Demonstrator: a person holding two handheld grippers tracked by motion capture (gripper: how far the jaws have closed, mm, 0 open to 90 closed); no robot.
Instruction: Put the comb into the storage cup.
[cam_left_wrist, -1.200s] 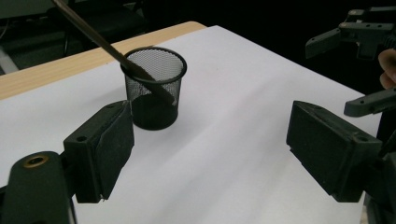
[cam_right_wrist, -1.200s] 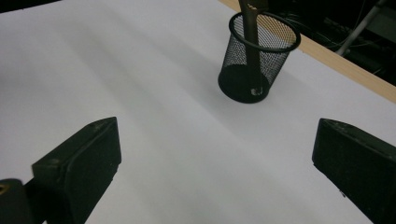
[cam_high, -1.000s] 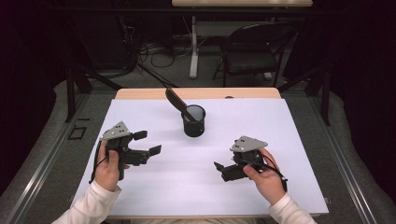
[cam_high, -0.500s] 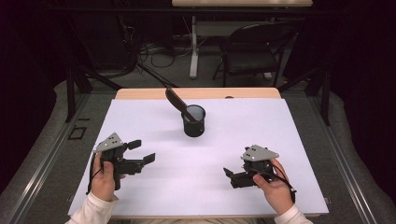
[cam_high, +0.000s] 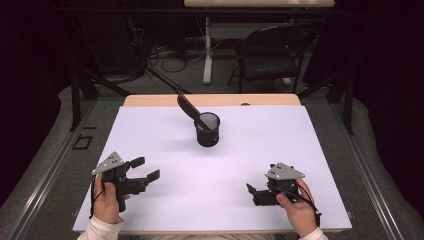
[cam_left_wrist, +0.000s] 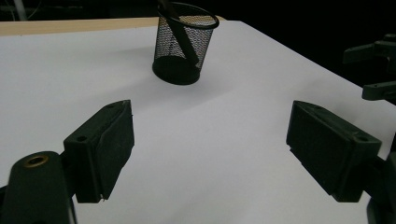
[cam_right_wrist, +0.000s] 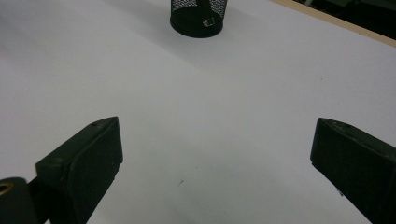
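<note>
My left gripper (cam_high: 142, 169) sits well to the near left of the black wire-mesh pencil cup (cam_high: 207, 129), held in my left hand (cam_high: 107, 202), and its jaws stand wide with nothing but bare surface between them — in the left gripper view the two black pads spread to either edge of the frame with the cup (cam_left_wrist: 185, 43) straight ahead beyond them. My right gripper (cam_high: 254, 192) sits well to the near right of that same cup, gripped by my right hand (cam_high: 296, 210); its jaws are wide apart too, and in the right gripper view they frame only empty white sheet, with the base of the cup (cam_right_wrist: 198, 17) at the top edge. The cup stands upright on the white sheet that covers the counter (cam_high: 280, 145), toward its far side and about midway across, well apart from both of my grippers. Inside it leans a long dark flat-handled tool (cam_high: 189, 108), its lower end down in the mesh and its upper end tilted out over the rim toward the far left of the cup. What kind of tool it is I cannot tell. Behind the cup, the sheet ends at a strip of pale wooden counter edge (cam_high: 150, 100) — and beyond that, a dark folding chair (cam_high: 272, 57) stands on the floor.
</note>
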